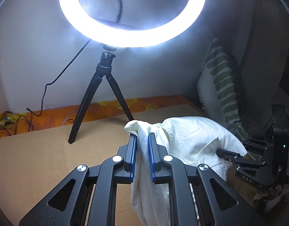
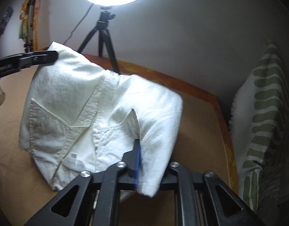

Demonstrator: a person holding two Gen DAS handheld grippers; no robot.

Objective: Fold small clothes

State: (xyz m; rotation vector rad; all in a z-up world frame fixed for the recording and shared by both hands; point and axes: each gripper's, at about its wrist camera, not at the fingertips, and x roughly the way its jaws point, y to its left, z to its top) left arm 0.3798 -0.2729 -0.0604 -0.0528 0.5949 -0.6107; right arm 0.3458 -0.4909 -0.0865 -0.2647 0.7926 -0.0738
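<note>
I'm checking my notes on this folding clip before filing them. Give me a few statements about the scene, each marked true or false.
1. The white garment is held up between both grippers. True.
2. The ring light is switched off. False: it glows brightly.
3. The ring light stands on a black tripod. True.
4. The striped cushion lies flat under the garment. False: it leans upright against the wall.

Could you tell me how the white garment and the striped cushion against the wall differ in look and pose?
The white garment is plain, with stitched pockets; the striped cushion has green bands on white. The garment hangs lifted over the tan surface, between the left gripper and the right gripper; the cushion stands upright, leaning at the wall, touched by neither. The garment is creased and draped; the cushion keeps its shape. Both are fabric.
</note>
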